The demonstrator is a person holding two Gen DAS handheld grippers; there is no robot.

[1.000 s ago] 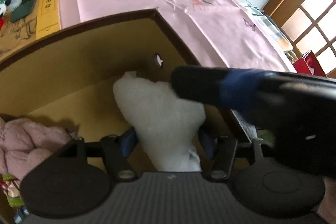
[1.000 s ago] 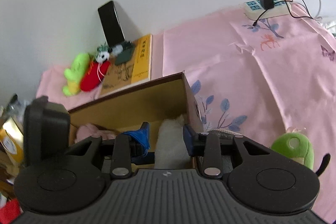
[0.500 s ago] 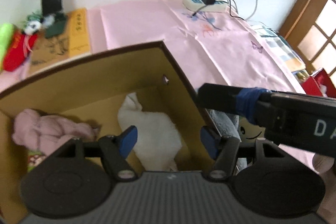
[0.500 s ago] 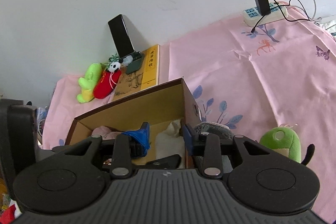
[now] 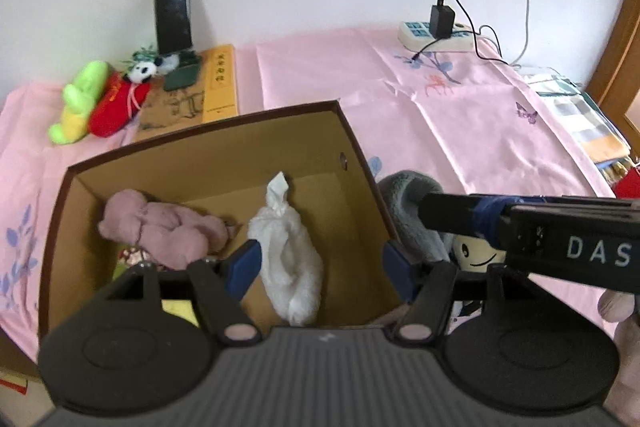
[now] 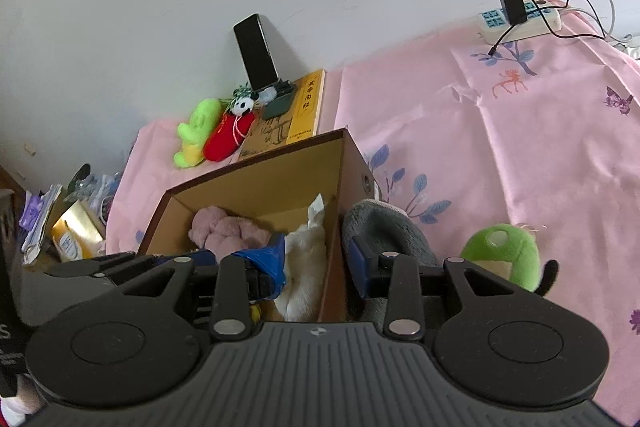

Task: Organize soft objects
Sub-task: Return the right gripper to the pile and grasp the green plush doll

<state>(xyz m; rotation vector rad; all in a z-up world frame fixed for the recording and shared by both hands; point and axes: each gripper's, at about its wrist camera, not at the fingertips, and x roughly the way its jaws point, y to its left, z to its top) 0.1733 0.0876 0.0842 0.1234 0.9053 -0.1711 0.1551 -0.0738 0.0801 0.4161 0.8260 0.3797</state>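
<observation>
An open brown cardboard box (image 5: 208,131) stands on the pink cloth. A white soft cloth (image 5: 286,243) and a pink fluffy bundle (image 5: 160,227) lie inside it; both also show in the right wrist view, the white cloth (image 6: 308,247) beside the pink bundle (image 6: 224,227). My left gripper (image 5: 320,265) is open and empty above the box's near side. My right gripper (image 6: 316,263) is open, straddling the box's right wall. A grey plush (image 6: 384,227) lies just right of the box, and a green plush (image 6: 504,251) farther right.
A green toy (image 5: 78,103), a red toy with a panda (image 5: 120,99), a book (image 5: 192,99) and a standing phone (image 5: 172,11) sit at the back left. A power strip with a charger (image 5: 440,31) lies at the back right. Clutter sits off the left edge (image 6: 60,223).
My left gripper let go of the white cloth, which now lies in the box, and both grippers pulled back and up from the box.
</observation>
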